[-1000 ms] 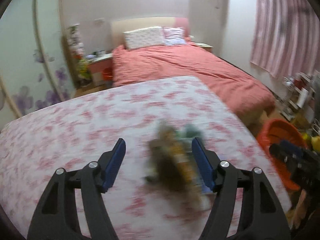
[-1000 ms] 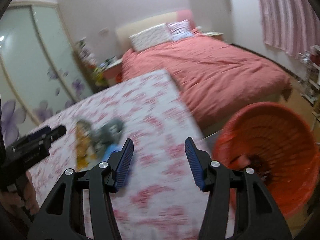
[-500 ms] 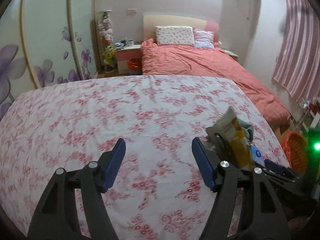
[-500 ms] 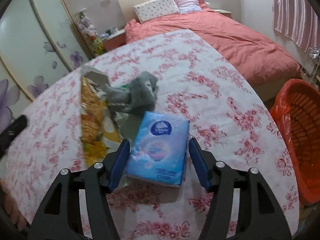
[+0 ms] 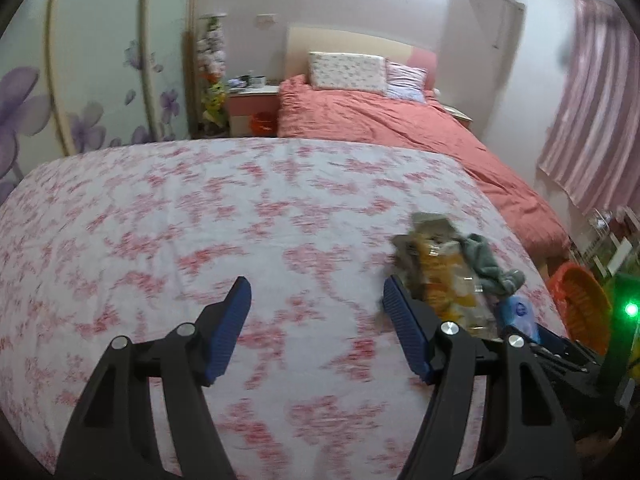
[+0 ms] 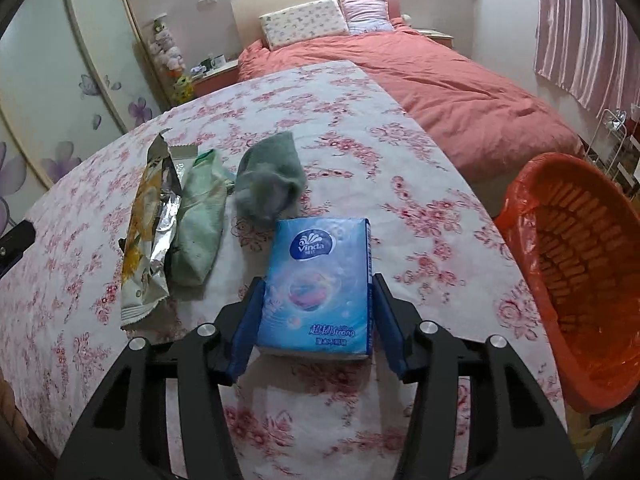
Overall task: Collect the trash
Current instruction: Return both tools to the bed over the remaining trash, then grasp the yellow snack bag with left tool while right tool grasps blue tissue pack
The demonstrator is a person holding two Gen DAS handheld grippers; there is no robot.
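In the right wrist view a blue Vinda tissue pack (image 6: 316, 280) lies on the floral tablecloth (image 6: 420, 208), between the fingers of my right gripper (image 6: 318, 320), whose blue pads press both its sides. Left of it lie a yellow snack wrapper (image 6: 146, 236), a pale green packet (image 6: 200, 220) and a grey sock (image 6: 270, 180). In the left wrist view my left gripper (image 5: 316, 320) is open and empty over the cloth; the wrapper (image 5: 444, 280), the sock (image 5: 488, 264) and the tissue pack (image 5: 520, 312) lie to its right.
An orange basket (image 6: 576, 272) lined with a bag stands off the table's right edge, also in the left wrist view (image 5: 580, 304). A bed with a red cover (image 6: 440, 80) lies beyond the table. A nightstand (image 5: 252, 108) stands by the wardrobe.
My right gripper has moved from beside the basket to the tissue pack and closed onto its sides. My left gripper has swung left, away from the trash pile, and stays open.
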